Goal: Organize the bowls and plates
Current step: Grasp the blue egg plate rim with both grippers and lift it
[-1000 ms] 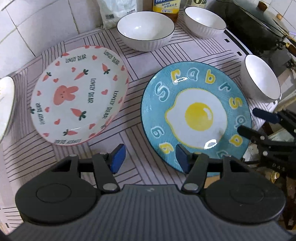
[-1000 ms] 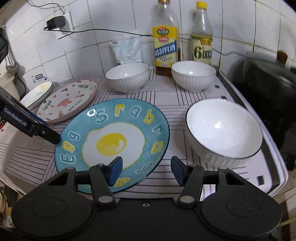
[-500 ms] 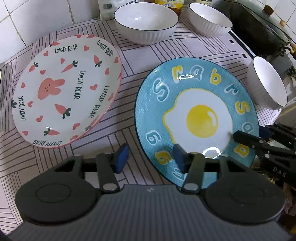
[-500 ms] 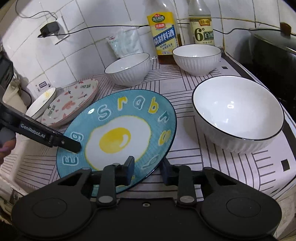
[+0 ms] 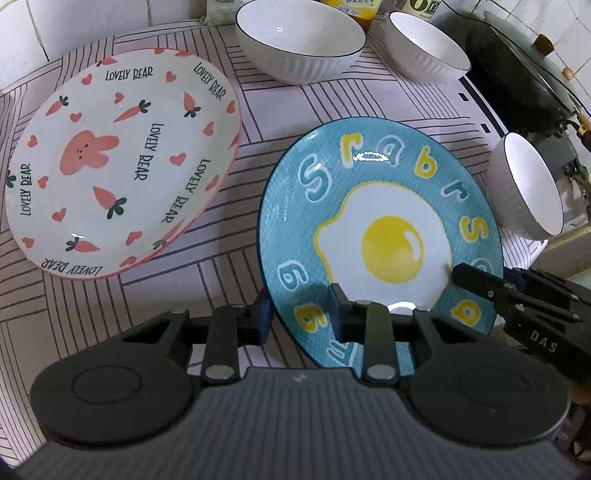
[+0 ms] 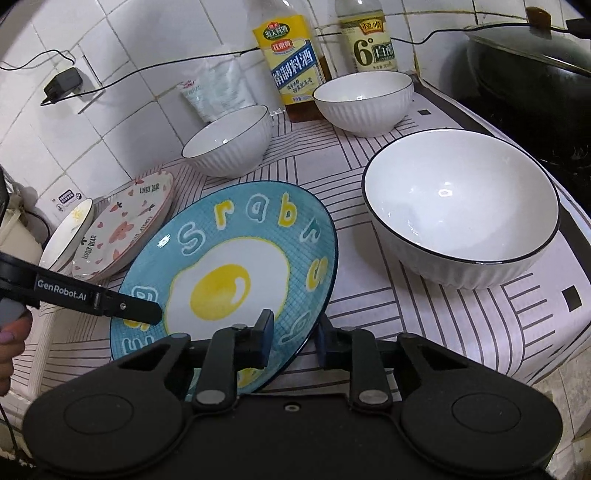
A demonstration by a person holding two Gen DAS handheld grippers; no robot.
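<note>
The right gripper [image 6: 291, 334] straddles the egg plate's [image 6: 229, 266] rim. The left gripper [image 6: 147, 312] reaches over its far edge. A bowl [image 6: 461, 210] sits beside it.

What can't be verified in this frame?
- Blue plate: near rim, both views, hidden behind gripper bodies; lift off cloth unclear.
- Small plate, right view: mostly behind bunny plate.
- Bottles, left view: cut by top edge.
- Wok, right view: cropped, dark.

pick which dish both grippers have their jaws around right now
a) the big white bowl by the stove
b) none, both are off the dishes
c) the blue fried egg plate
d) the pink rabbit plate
c: the left gripper and the right gripper each have one finger over and one under the rim of the blue fried egg plate, at opposite edges.
</note>
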